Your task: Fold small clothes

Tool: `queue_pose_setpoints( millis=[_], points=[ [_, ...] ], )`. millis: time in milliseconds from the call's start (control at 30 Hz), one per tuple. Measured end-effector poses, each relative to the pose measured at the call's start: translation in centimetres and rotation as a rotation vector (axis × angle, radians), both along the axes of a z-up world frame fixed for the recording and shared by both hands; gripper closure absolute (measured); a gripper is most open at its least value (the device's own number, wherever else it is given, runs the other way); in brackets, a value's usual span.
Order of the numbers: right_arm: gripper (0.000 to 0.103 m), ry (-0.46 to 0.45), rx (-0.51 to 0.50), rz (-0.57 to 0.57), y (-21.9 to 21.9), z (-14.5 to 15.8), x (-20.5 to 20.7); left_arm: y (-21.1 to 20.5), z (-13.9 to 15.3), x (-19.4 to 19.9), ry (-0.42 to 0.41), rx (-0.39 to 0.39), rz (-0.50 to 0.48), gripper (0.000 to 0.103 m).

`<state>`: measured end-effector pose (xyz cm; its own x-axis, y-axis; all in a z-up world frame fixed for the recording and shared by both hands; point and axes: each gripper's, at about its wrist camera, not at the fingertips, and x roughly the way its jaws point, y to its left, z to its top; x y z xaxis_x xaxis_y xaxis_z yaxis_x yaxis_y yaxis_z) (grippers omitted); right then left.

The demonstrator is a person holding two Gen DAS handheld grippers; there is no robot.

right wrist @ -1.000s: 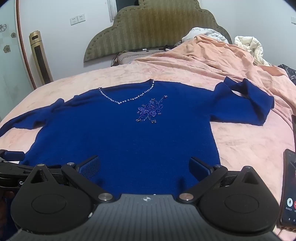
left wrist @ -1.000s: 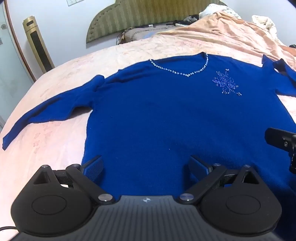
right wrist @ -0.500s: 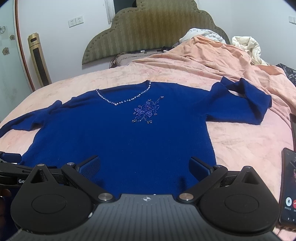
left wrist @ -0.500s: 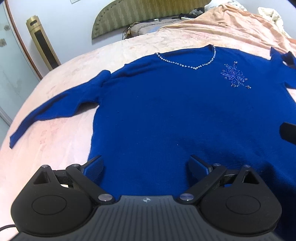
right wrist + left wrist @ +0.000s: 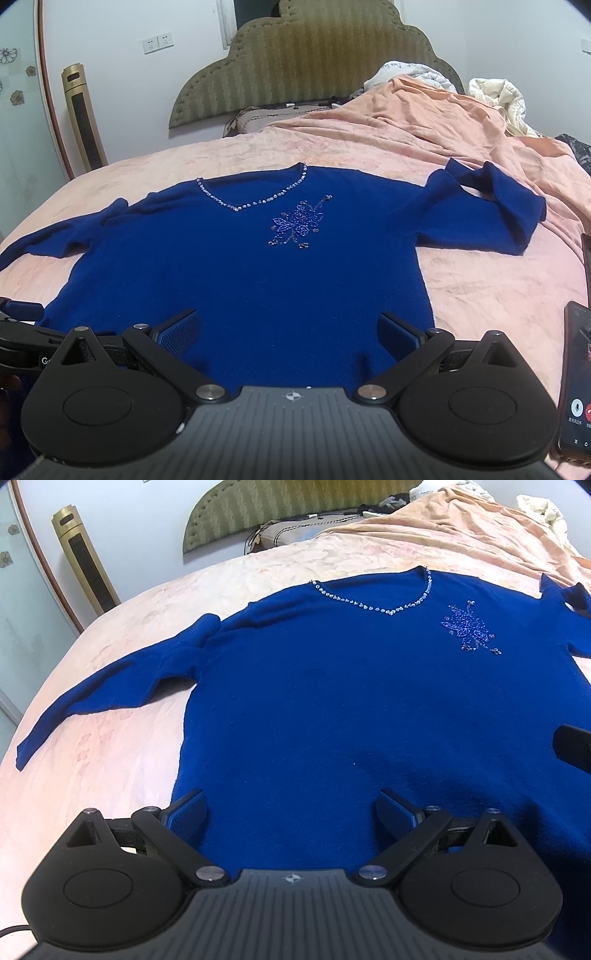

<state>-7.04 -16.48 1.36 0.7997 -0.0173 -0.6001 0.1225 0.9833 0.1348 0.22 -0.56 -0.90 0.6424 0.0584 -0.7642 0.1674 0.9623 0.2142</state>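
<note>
A: We start at our left gripper [image 5: 291, 812]. Its jaws are spread wide with nothing between them, and both blue pads [image 5: 186, 814] sit low over the near hem of the blue sweater [image 5: 351, 709]. Whether they touch the knit, we cannot tell.

B: Our right gripper [image 5: 290, 332] is the same: jaws wide apart, empty, poised over the near hem further right. At the left edge of that view we see part of the left gripper, beside the sweater's near left corner.

A: And the sweater itself?

B: It lies flat, front up, on the pink bedspread [image 5: 480, 288], neckline on the far side. We see a beaded V-neck trim [image 5: 255, 201] and a beaded flower motif [image 5: 297, 227] just right of centre on the chest.

A: The left sleeve [image 5: 110, 698] stretches straight out to the left, flat on the bedspread.

B: The right sleeve [image 5: 491, 214] runs out right and doubles back on itself, cuff turned toward the far side.

A: Beyond that?

B: A phone [image 5: 576, 380] with a lit call screen lies on the bedspread at the near right, well apart from the sweater. A rumpled peach blanket [image 5: 424, 114] is heaped at the far right, in front of the olive padded headboard [image 5: 306, 59]. A gold tower fan [image 5: 83, 118] stands by the wall at far left.
</note>
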Motion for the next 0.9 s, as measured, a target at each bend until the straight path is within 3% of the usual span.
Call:
queue_pose_setpoints(
  millis=[400, 900],
  points=[
    [0.0, -0.007, -0.047, 0.038, 0.84, 0.24, 0.04, -0.15, -0.03, 0.03, -0.004, 0.007, 0.002, 0.004],
    [0.0, -0.026, -0.099, 0.007, 0.31, 0.33, -0.48, -0.92, 0.31, -0.24, -0.005, -0.016, -0.031, 0.004]
  ],
)
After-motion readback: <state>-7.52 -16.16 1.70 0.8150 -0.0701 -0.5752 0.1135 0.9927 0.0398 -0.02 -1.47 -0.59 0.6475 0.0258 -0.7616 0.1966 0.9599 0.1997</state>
